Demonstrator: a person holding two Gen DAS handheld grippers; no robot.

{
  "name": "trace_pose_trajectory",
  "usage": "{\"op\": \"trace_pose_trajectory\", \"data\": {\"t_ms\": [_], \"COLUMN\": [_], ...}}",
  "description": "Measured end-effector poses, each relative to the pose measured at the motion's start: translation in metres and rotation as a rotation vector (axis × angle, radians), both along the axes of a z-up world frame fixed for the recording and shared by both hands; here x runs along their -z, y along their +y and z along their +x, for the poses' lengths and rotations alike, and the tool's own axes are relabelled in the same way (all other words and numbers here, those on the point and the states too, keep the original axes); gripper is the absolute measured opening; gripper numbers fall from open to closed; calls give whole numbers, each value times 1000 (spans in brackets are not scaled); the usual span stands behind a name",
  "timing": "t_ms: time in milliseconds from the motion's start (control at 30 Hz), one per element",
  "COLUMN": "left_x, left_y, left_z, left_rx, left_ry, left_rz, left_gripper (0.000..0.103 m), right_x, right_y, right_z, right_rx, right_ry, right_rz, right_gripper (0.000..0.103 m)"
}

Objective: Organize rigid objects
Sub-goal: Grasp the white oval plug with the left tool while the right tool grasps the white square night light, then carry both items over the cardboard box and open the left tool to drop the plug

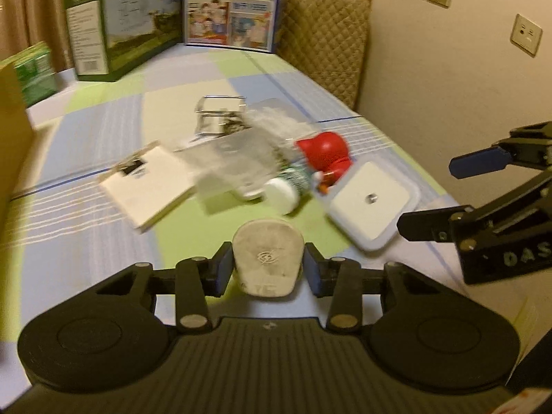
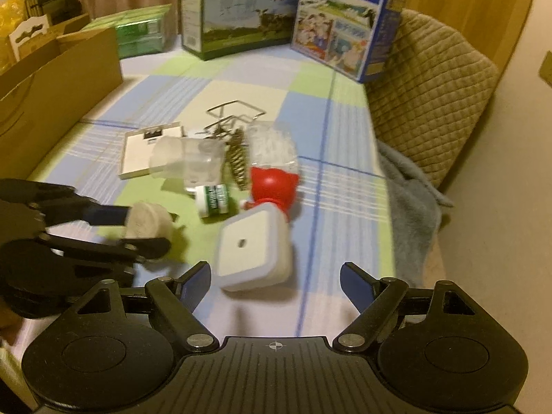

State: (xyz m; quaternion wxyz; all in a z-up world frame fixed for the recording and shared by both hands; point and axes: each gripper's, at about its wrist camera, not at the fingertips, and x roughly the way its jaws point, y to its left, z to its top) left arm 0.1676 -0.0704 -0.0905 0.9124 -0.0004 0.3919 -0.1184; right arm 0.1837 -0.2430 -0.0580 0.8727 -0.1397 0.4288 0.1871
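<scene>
My left gripper (image 1: 268, 264) is shut on a white rounded adapter (image 1: 268, 258), with a pad pressed to each of its sides, low over the checked cloth. In the right wrist view the left gripper (image 2: 146, 224) comes in from the left with the same adapter (image 2: 146, 222). My right gripper (image 2: 275, 276) is open just short of a white square lidded box (image 2: 250, 250) and does not touch it. Beyond lie a red toy figure (image 2: 272, 186), a green-and-white bottle (image 2: 212, 200), a clear tub (image 2: 186, 162), a flat white box (image 2: 145, 153) and a wire rack (image 2: 234, 114).
A brown cardboard box (image 2: 51, 79) stands along the left edge. Two milk cartons (image 2: 241, 13) (image 2: 352, 20) and green packs (image 2: 141, 34) line the back. A quilted cushion (image 2: 434, 69) and a grey towel (image 2: 410, 189) lie at the right edge, by the wall.
</scene>
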Motion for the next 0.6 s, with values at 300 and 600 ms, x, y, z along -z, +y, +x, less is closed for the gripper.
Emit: {"op": "trace_pose_trajectory", "data": {"t_ms": [300,600], "left_x": [-4,-5], "left_y": [48,59], "left_z": [-23,-26], "left_rx": [-84,-106], "left_ry": [11,15], "left_rz": [-7,-40], "left_gripper": [38,38], "right_x": [36,59], "right_y": [37,56], "right_z": [13,12], "right_rx": [-54,-101], "right_ry": [-46,-121], "right_rz": [-108,-269], "right_gripper": [76,62]}}
